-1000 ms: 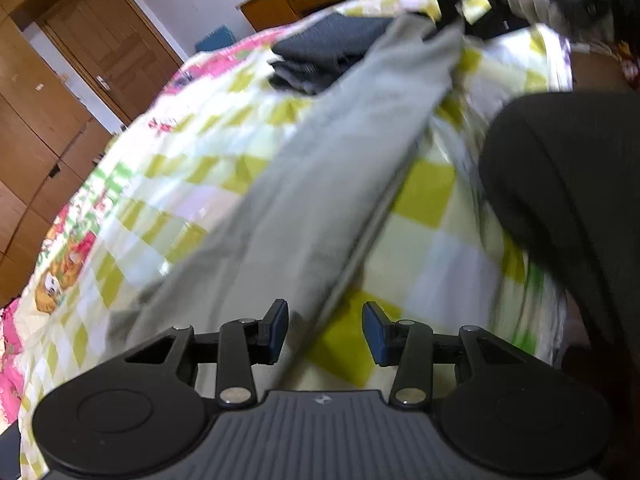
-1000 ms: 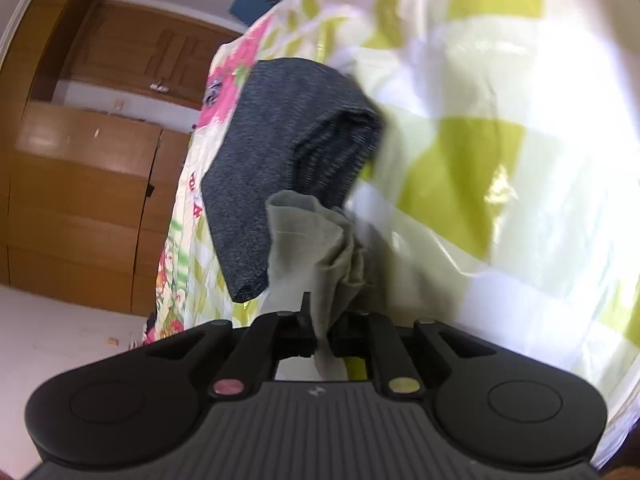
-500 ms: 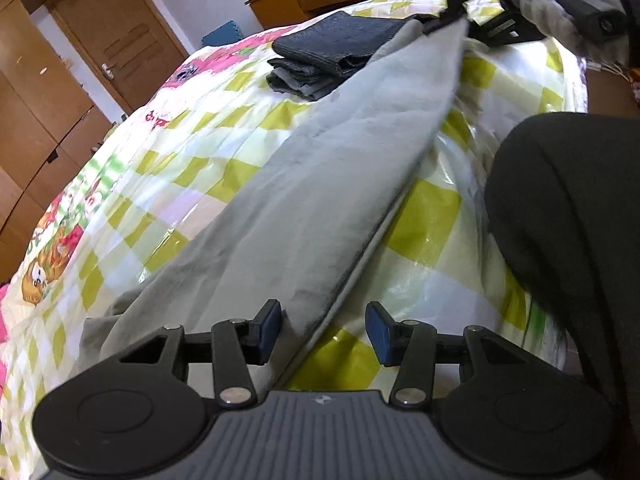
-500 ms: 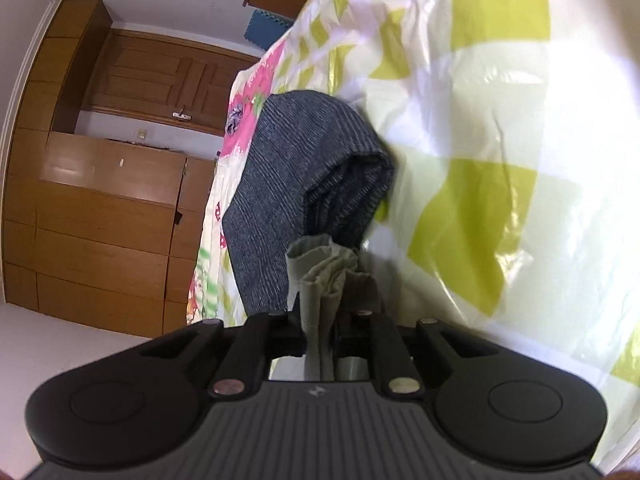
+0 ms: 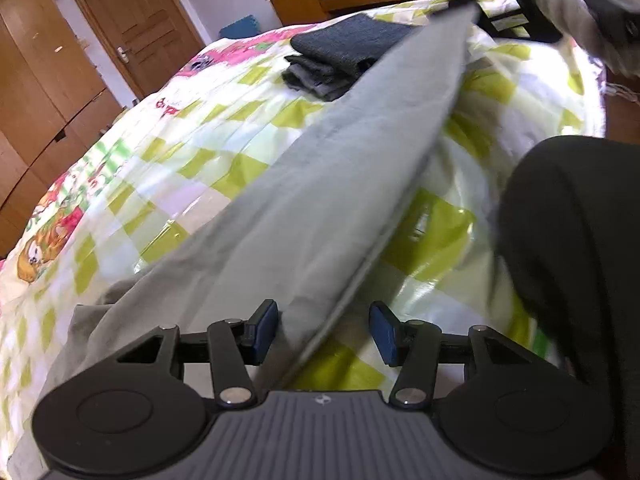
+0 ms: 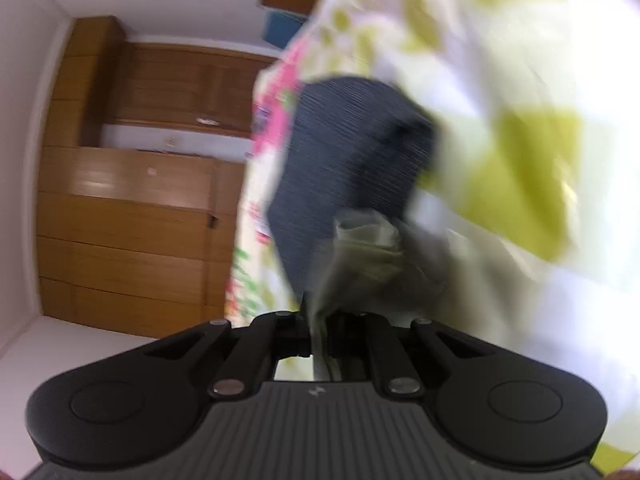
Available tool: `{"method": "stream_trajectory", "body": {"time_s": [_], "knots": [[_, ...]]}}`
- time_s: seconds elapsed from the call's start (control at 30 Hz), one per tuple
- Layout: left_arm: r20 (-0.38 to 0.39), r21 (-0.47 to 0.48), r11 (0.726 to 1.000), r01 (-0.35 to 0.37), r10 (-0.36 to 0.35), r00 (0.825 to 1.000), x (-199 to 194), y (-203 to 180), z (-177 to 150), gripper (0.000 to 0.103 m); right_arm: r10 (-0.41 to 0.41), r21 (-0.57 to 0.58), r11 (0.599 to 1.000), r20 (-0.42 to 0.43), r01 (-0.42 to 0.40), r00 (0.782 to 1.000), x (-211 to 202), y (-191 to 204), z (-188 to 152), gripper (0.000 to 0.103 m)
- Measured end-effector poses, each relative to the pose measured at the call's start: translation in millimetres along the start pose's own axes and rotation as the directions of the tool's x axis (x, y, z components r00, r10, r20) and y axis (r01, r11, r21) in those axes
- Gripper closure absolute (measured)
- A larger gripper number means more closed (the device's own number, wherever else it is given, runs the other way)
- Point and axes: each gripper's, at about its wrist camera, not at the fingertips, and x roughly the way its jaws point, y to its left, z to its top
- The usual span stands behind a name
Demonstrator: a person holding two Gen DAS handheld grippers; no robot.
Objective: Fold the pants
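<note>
Wooden wardrobe doors and a panelled door close off the far side of the room in the left wrist view, beyond a bed covered by a glossy checked sheet of green, white and pink. Grey pants stretch across that sheet in one long taut band, their seamed edge running from the near end of the sheet up to the far corner, where the right gripper lifts the end clear. Just beside the band's far stretch lies a stack of folded dark clothes. On the other side of the seam a strip of sheet lies bare as far as a dark trouser leg of the person. The left gripper has its jaws parted, having just been opening; the seamed edge passes between the blue pads without either pressing it. From the right wrist, blurred, the right gripper is clenched on a bunched end of the grey pants, having just tightened, and the cloth rises crumpled just past the fingers. Beyond it sits the stack of folded dark clothes on the sheet, with wardrobe doors past the sheet's edge.
</note>
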Motion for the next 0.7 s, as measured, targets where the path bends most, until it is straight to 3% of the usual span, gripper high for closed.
{"method": "stream_trajectory", "body": {"time_s": [0.1,0.17,0.2,0.27,0.33,0.4,0.43,0.53,0.57,0.6,0.63,0.7], "knots": [[0.047,-0.011,1.0,-0.005,0.006,0.999,-7.0,1.6,1.2,0.039,0.015,-0.096,0.995,0.017,-0.013,1.0,-6.1,33.4,3.8,0.095],[0.054,-0.042,0.999,-0.004,0.006,0.998,-4.2,7.8,-0.2,0.039,-0.057,-0.168,0.984,0.028,0.061,0.998,-2.3,43.6,3.6,0.095],[0.047,-0.058,0.998,-0.002,0.005,0.999,-0.7,11.7,-2.8,0.039,-0.158,-0.202,0.966,0.039,0.163,0.987,2.2,42.8,3.9,0.091],[0.035,-0.084,0.996,0.014,-0.012,0.999,1.7,19.6,-11.4,0.038,-0.345,-0.232,0.909,0.047,0.347,0.937,5.1,31.8,6.9,0.09],[0.035,-0.098,0.995,0.01,-0.007,0.999,-4.9,24.0,-21.1,0.037,-0.407,-0.215,0.884,0.084,0.415,0.91,-7.4,26.6,8.1,0.087],[0.045,-0.107,0.994,-0.007,0.012,0.999,-16.5,27.3,-30.9,0.038,-0.443,-0.284,0.833,0.172,0.475,0.88,-19.4,44.3,0.8,0.084],[0.056,-0.122,0.992,-0.017,0.024,0.998,-22.7,31.2,-35.1,0.038,-0.442,-0.343,0.808,0.185,0.479,0.878,-20.3,59.4,-6.0,0.084],[0.096,-0.178,0.983,-0.041,0.059,0.994,-39.6,47.0,-42.5,0.038,-0.364,-0.537,0.77,0.076,0.346,0.928,6.0,113.3,-43.0,0.08],[0.108,-0.198,0.979,-0.055,0.078,0.991,-44.1,54.2,-44.7,0.038,-0.329,-0.596,0.76,-0.008,0.26,0.944,26.4,131.4,-61.0,0.077],[0.115,-0.223,0.972,-0.07,0.098,0.988,-47.2,62.2,-46.1,0.038,-0.297,-0.636,0.756,-0.118,0.158,0.947,52.1,146.0,-81.6,0.065],[0.12,-0.251,0.964,-0.091,0.124,0.985,-48.9,70.9,-47.9,0.038,-0.276,-0.655,0.754,-0.234,0.058,0.932,80.6,157.0,-104.7,0.059],[0.112,-0.302,0.943,-0.137,0.178,0.978,-45.8,86.5,-53.0,0.037,-0.248,-0.649,0.751,-0.448,-0.121,0.859,142.8,169.1,-156.2,0.057]]}}
